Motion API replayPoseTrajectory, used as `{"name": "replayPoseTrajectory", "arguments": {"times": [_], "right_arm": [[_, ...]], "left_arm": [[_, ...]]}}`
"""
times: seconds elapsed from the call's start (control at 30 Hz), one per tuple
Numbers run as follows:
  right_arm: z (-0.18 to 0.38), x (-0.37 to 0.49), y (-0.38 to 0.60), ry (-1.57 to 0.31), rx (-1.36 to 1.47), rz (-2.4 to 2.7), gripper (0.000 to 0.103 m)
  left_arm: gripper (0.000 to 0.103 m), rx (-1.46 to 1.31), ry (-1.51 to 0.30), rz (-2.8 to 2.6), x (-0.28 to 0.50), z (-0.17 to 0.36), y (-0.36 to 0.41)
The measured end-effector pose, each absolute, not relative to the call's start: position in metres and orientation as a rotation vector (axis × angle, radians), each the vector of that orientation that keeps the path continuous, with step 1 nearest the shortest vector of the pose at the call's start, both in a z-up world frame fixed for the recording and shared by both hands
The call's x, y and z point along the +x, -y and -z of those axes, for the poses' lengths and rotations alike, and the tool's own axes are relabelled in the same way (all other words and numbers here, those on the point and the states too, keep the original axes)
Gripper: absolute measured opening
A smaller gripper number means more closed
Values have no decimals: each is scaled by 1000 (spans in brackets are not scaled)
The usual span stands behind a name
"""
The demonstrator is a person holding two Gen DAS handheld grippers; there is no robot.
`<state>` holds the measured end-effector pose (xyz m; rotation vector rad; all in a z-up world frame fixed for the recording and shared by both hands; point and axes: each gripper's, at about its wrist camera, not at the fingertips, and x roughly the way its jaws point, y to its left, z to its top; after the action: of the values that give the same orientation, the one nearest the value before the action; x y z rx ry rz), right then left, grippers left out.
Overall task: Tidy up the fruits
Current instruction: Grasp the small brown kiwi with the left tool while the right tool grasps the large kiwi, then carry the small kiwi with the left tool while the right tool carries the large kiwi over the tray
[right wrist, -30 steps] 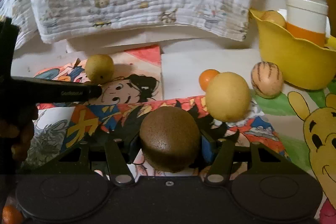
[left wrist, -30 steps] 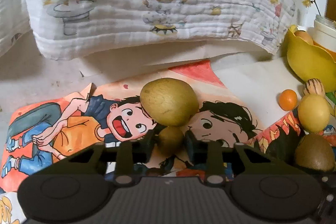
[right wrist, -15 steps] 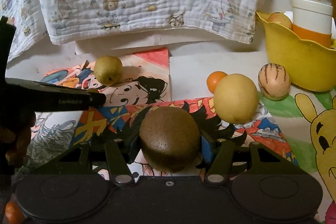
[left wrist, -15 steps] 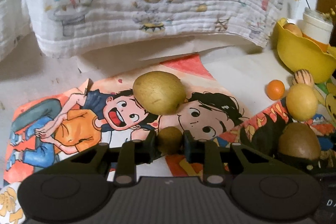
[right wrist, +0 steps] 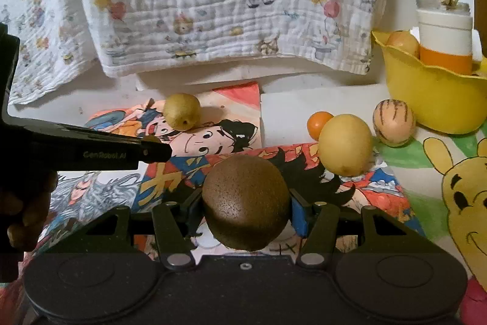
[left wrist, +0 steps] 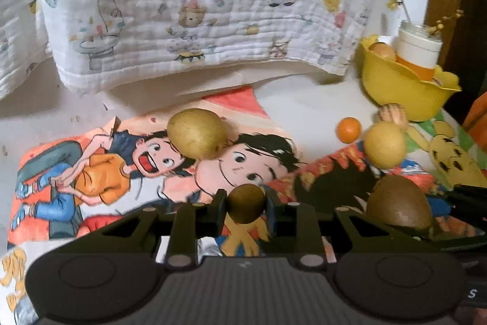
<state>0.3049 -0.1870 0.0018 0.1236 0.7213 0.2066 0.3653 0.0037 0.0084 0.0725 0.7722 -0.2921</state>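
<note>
The brown kiwi (right wrist: pixel 246 203) looks rough and fuzzy. The yellow bowl (right wrist: pixel 432 102) is smooth, shiny plastic. The hanging blanket (right wrist: pixel 231 5) is soft, crinkly cloth. The cartoon pictures (left wrist: pixel 127 166) are flat, matt paper. The black right claw (right wrist: pixel 246 213) looks like dull plastic.

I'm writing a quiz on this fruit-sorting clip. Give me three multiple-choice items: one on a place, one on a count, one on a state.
1. Where does the striped fruit lie?
A. inside the yellow bowl
B. on the surface just left of the bowl
C. on the blanket

2. How many small orange fruits lie loose on the surface?
A. one
B. two
C. four

3. What is the right gripper doing?
A. open, holding nothing
B. shut on the brown fruit
C. shut on the yellow fruit

Key: 1 B, it rests outside the rim; 2 A, only one shows; 3 B, both fingers press the brown fruit.
</note>
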Motion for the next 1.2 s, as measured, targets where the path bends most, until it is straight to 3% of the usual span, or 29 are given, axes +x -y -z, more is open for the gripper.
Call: {"name": "replayPoseTrajectory", "arguments": {"times": [1.2], "right_arm": [[-27, 125, 212, -774, -108, -462, 59]], "left_arm": [[29, 150, -747, 483, 142, -36, 42]]}}
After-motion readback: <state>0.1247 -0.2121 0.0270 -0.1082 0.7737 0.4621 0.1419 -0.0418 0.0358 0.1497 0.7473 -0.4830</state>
